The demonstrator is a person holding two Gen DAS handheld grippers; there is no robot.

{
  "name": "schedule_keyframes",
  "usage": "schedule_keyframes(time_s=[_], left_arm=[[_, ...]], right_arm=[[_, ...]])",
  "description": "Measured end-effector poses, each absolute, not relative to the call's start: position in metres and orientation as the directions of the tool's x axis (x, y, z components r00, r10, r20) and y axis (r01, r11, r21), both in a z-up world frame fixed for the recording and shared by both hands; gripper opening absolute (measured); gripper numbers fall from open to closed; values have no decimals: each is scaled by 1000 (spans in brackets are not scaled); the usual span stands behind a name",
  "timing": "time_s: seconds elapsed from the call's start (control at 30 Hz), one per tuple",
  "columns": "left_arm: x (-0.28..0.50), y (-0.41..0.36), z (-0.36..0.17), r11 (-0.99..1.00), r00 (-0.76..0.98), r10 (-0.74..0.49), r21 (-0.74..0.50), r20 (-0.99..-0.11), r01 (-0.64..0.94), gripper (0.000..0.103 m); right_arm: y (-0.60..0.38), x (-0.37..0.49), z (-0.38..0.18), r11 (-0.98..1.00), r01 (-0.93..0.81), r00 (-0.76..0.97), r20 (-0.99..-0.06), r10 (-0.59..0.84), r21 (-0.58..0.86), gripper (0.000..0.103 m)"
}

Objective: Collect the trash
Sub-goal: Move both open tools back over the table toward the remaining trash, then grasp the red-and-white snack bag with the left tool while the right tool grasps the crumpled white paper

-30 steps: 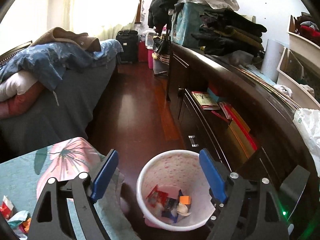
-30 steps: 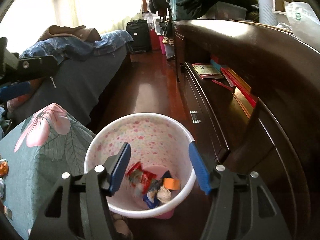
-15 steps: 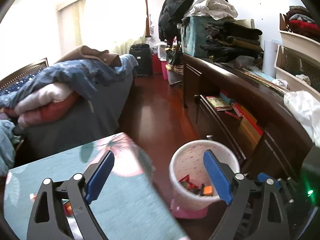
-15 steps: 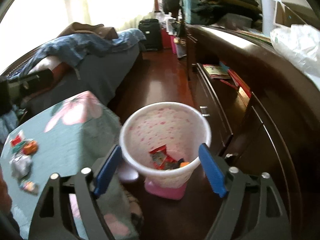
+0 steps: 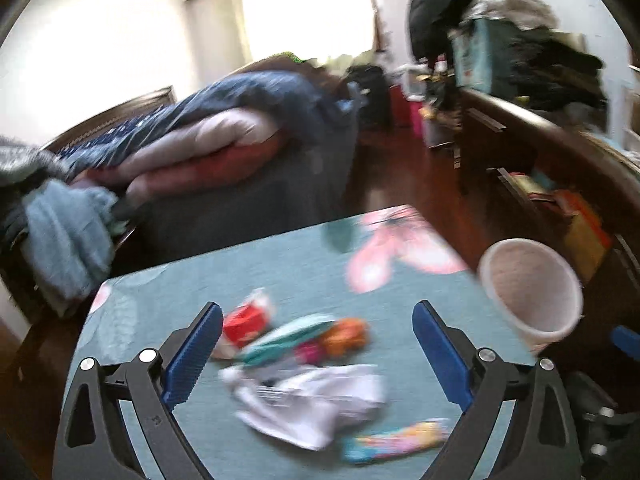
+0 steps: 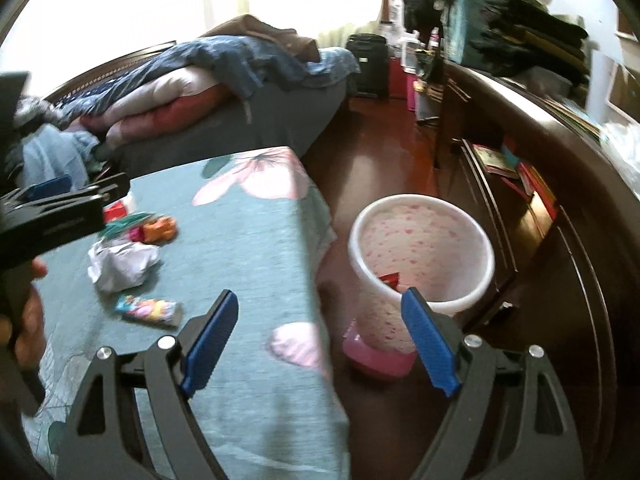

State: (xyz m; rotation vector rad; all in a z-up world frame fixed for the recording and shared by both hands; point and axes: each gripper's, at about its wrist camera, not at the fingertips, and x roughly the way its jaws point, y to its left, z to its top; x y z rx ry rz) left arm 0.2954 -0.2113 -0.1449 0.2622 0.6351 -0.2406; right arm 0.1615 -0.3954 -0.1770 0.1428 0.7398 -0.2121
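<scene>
Trash (image 5: 308, 360) on table (image 5: 280, 264), between left gripper (image 5: 316, 356) fingers, spread wide, nothing held, ready for pick. Right gripper (image 6: 320, 344) also spread, empty; bin (image 6: 420, 256) right of table, on floor.

No legible txt anywhere; wrapper (image 5: 394, 439) print too blurred to read.

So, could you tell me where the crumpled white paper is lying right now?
The crumpled white paper lies on the teal tablecloth, centred below the open left gripper, between the orange wrapper and the colourful packet.
</scene>
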Motion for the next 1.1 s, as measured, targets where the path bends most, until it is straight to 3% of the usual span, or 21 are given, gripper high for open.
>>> schedule_keyframes(time_s=[0.2,0.53,0.67,1.1], left_arm=[[347,-171,-168,966,725,-99,107,-681,233,95],[401,-146,-208,982,581,-157,-62,-798,180,95],[405,-141,-219,984,558,-155,-76,-815,163,85],[390,-114,-203,990,618,-137,-79,-774,120,80]], right_arm=[[-367,175,-176,981,192,717,-686,-122,27,85],[-343,193,-179,988,151,713,-693,-106,4,85],[-335,198,-174,990,138,717,-690,-100,-1,85],[-291,221,-186,999,40,680,-733,-24,5,85]])
